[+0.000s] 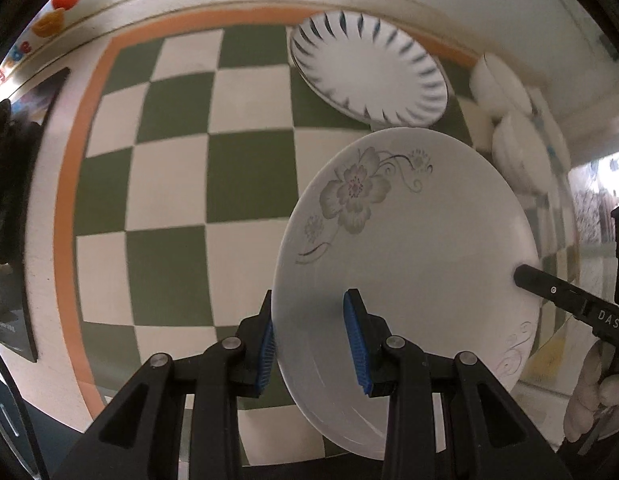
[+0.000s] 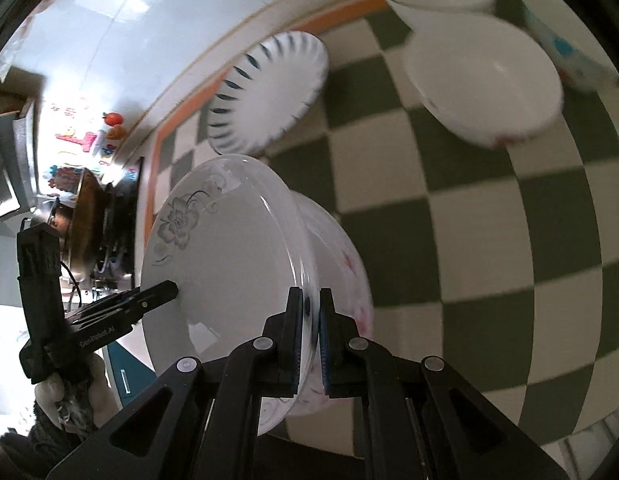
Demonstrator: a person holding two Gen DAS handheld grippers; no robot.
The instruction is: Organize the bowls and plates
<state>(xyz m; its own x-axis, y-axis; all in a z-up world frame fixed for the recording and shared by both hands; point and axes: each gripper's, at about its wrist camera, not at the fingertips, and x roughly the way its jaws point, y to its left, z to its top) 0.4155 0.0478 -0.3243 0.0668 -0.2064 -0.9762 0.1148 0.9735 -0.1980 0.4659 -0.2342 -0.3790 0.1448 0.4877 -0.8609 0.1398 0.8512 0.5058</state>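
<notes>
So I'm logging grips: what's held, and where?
The flower plate, by opposite rim edges: left hand-held gripper on one, right hand-held gripper on the other.

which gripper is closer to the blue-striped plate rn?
Left, by a small margin. The left gripper grips the flower plate's rim on the side facing the blue-striped plate; the right gripper pinches the opposite rim, toward the bowls.

You're looking at a white round plate with grey flower print [image 1: 405, 240] between the left gripper's blue pads [image 1: 359, 344]; beyond it a white plate with dark-blue rim strokes [image 1: 369, 72] is showing on the green-and-cream checked cloth with orange border [image 1: 169, 168].
</notes>
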